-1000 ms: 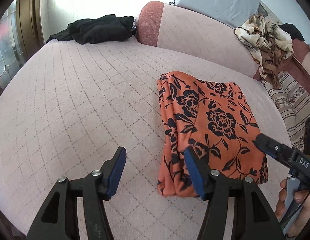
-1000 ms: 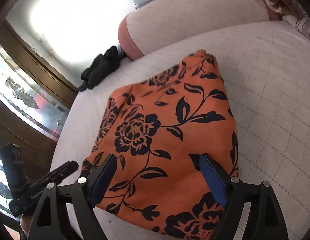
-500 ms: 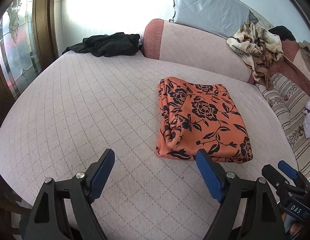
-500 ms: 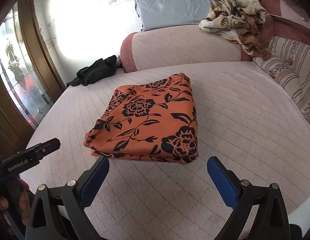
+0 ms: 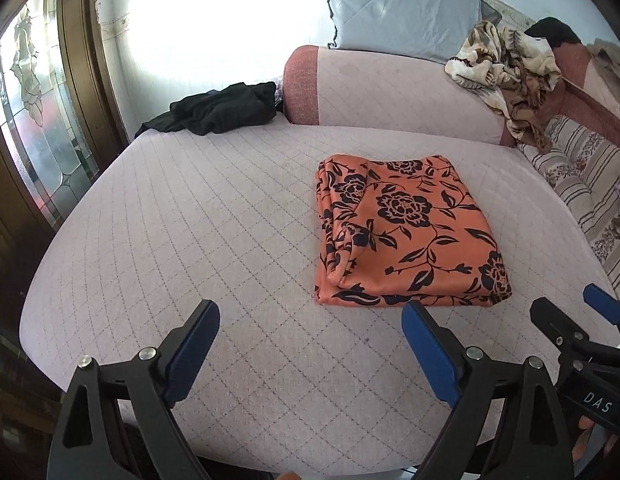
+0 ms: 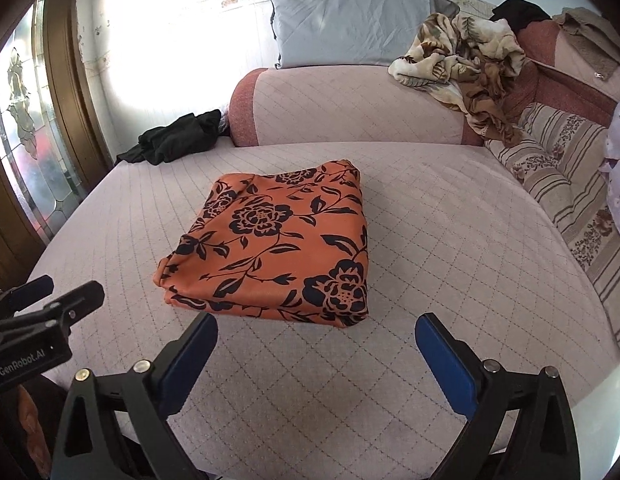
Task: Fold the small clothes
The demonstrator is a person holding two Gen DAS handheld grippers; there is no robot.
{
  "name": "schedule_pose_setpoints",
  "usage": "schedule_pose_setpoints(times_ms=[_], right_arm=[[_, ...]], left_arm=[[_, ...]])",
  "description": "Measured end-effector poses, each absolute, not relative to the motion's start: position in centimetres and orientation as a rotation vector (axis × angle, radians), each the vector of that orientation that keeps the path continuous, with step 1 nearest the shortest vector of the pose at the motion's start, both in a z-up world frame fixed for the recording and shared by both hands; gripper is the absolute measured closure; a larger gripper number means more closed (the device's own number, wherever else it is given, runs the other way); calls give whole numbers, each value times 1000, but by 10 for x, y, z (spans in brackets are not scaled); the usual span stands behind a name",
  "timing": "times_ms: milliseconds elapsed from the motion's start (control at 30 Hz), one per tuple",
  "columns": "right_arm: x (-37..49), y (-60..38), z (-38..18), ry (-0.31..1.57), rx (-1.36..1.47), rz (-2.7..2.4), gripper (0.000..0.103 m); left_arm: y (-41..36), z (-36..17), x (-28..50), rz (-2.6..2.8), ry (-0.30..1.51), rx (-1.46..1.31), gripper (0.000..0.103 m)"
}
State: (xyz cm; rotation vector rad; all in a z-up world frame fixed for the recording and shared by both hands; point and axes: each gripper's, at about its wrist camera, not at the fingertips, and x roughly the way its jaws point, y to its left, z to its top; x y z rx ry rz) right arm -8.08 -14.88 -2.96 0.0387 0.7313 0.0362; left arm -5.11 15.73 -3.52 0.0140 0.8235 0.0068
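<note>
An orange garment with black flowers (image 5: 405, 236) lies folded in a neat rectangle on the pink quilted bed (image 5: 190, 240); it also shows in the right wrist view (image 6: 278, 248). My left gripper (image 5: 310, 348) is open and empty, held back from the garment's near edge. My right gripper (image 6: 315, 356) is open and empty, just short of the garment's front edge. The right gripper also shows at the right of the left wrist view (image 5: 581, 328), and the left gripper at the left of the right wrist view (image 6: 50, 300).
A black garment (image 5: 218, 110) lies at the bed's far left corner. A crumpled beige patterned cloth (image 6: 461, 64) hangs over the pink bolster (image 6: 349, 108). A grey pillow (image 6: 349, 28) leans on the wall. A striped cushion (image 6: 565, 184) lies right; a glass door (image 6: 26, 140) stands left.
Both grippers have pulled back from the folded orange garment toward the bed's near edge and opened wider. The garment lies still on the bed.
</note>
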Motion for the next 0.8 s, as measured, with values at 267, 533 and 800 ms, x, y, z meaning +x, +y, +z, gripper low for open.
schedule_pose_setpoints(times_ms=[267,533,800], right_arm=[[-68,-152,-33,748,28,15,2],[-54,-153,-33,755,18,14,2],[-46,-150,-32,758,5,17,2]], left_arm=[[154,-34,-41,-2,828,-14,11],[144,-33,-28,-29,823,2,11],[141,-29,-21,-54,801,-9,2]])
